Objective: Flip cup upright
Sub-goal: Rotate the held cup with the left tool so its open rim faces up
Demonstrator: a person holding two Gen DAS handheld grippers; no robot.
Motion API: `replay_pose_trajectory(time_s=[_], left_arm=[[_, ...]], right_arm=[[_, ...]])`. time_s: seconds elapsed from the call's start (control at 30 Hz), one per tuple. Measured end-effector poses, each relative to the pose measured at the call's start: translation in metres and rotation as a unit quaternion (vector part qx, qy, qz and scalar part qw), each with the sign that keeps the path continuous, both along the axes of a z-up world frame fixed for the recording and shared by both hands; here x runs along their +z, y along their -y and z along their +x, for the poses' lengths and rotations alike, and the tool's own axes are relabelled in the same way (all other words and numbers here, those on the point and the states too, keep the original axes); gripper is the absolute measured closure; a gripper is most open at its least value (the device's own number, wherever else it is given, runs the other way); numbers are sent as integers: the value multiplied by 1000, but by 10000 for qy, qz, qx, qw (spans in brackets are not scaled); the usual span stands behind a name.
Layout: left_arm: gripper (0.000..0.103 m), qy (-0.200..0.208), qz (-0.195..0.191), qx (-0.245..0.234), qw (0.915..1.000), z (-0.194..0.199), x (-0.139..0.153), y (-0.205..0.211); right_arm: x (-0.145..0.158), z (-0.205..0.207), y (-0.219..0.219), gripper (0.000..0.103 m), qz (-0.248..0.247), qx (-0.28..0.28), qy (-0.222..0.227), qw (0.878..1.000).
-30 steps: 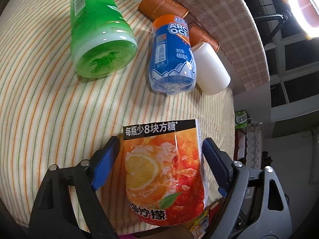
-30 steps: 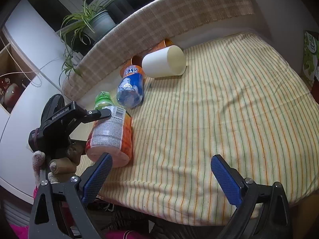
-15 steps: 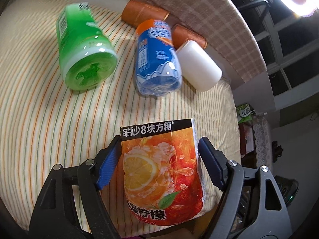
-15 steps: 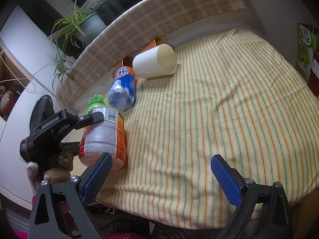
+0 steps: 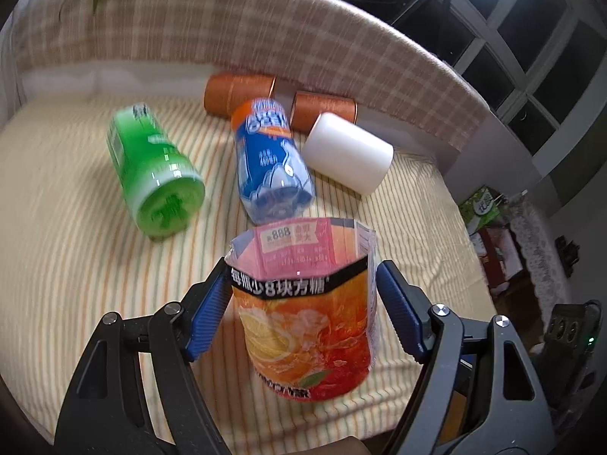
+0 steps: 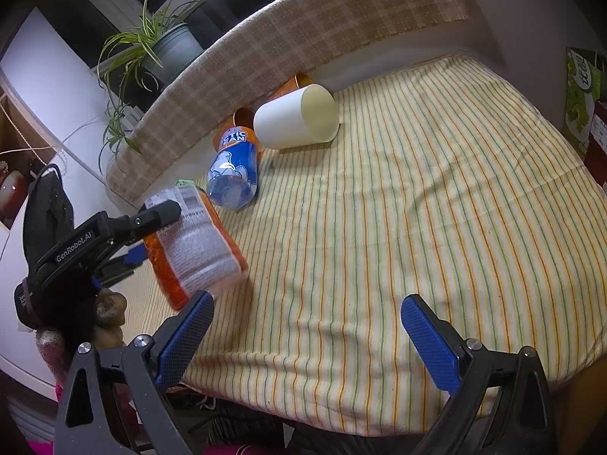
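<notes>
My left gripper [image 5: 303, 303] is shut on an orange lemon-tea cup [image 5: 307, 322] made from a cut bottle. The cup is lifted and tilted, its open rim facing away from me. In the right wrist view the same cup [image 6: 193, 246] hangs tilted over the table's left edge, held by the left gripper [image 6: 140, 235]. My right gripper [image 6: 303, 333] is open and empty above the near edge of the striped tablecloth [image 6: 417, 208].
A green cup [image 5: 155, 174], a blue cup [image 5: 269, 163], a white cup [image 5: 349, 151] and two orange-brown cups [image 5: 239, 91] lie on their sides near the checked backrest [image 5: 227, 30]. A potted plant [image 6: 159, 45] stands behind it.
The left gripper has lifted and tipped the orange cup, so its open rim now shows. The left view has swung up toward the backrest. The right gripper has stayed in place.
</notes>
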State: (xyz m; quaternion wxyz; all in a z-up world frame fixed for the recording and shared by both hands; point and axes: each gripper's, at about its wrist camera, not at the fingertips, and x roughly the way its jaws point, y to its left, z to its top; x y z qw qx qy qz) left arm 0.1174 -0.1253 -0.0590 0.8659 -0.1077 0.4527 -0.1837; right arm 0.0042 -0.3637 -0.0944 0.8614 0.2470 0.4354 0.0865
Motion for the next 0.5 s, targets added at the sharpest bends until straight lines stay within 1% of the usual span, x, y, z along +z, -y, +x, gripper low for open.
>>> replay_pose_trajectory(time_s=[0.2, 0.3, 0.5], left_arm=[[25, 359, 336, 19, 9988, -5, 5, 5], [25, 457, 431, 57, 9980, -7, 4, 6], [25, 792, 729, 60, 9942, -13, 5, 11]], right_arm=[[-1, -1, 1, 3, 19, -17, -10, 10000], [-1, -2, 0, 3, 16, -17, -15, 10000], [-1, -3, 0, 3, 5, -14, -17, 10000]])
